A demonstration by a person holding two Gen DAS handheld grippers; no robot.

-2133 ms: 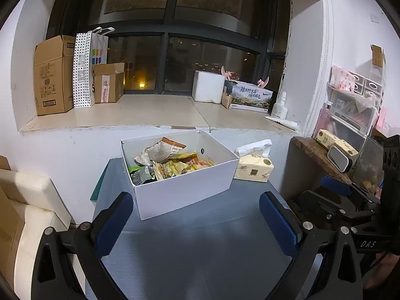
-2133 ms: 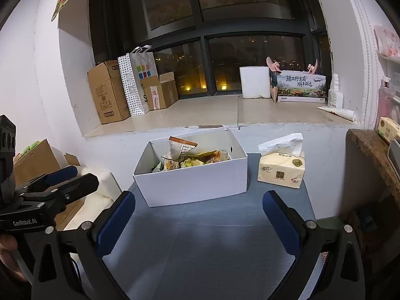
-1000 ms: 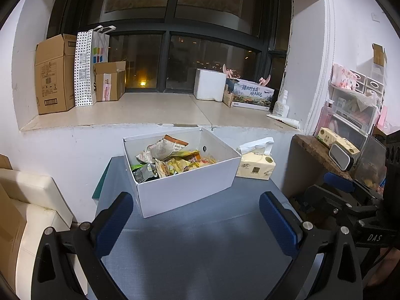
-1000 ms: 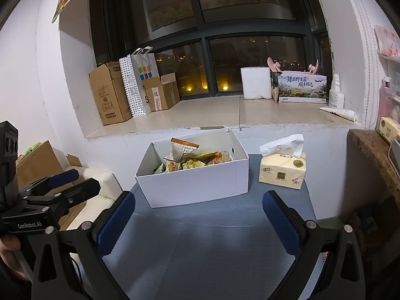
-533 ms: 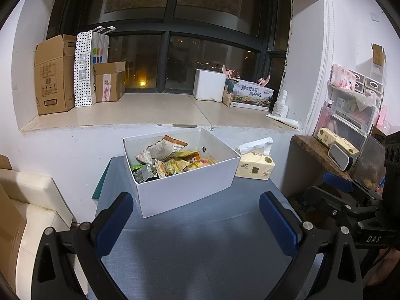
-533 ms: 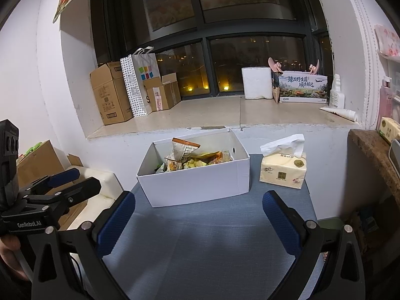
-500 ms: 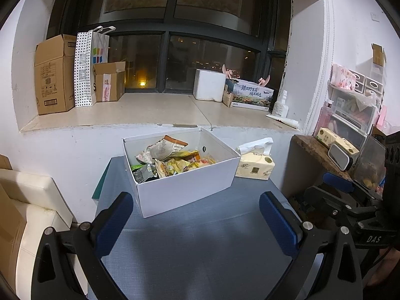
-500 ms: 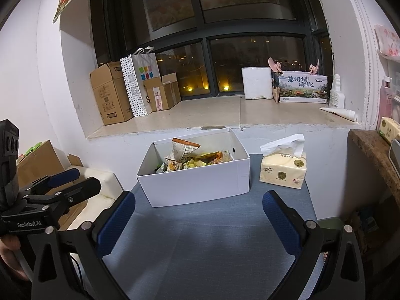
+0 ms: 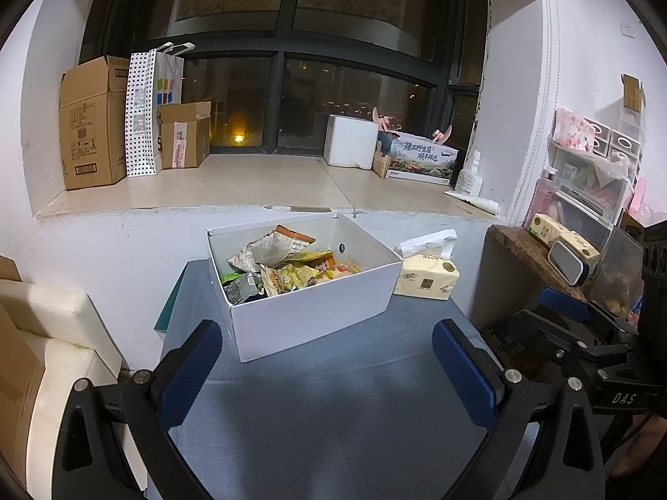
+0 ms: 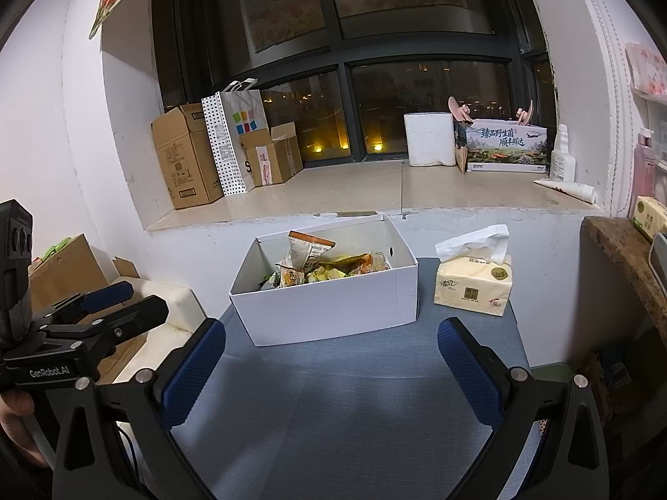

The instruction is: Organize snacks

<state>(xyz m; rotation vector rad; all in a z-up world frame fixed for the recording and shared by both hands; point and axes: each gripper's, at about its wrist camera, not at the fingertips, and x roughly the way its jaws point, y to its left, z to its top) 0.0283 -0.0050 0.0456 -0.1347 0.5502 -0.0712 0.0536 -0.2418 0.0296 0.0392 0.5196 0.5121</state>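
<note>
Only right wrist shows hand (image 10: 16,410) gripping handle.

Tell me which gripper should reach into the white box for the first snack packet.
Left, marginally. Both the left gripper and right gripper are open, empty and short of the white box, but the snack packets pile toward the box's left end, the left gripper's side.

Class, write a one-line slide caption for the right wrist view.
Open right claw faces a white box of snack packets beside a tissue pack.
</note>
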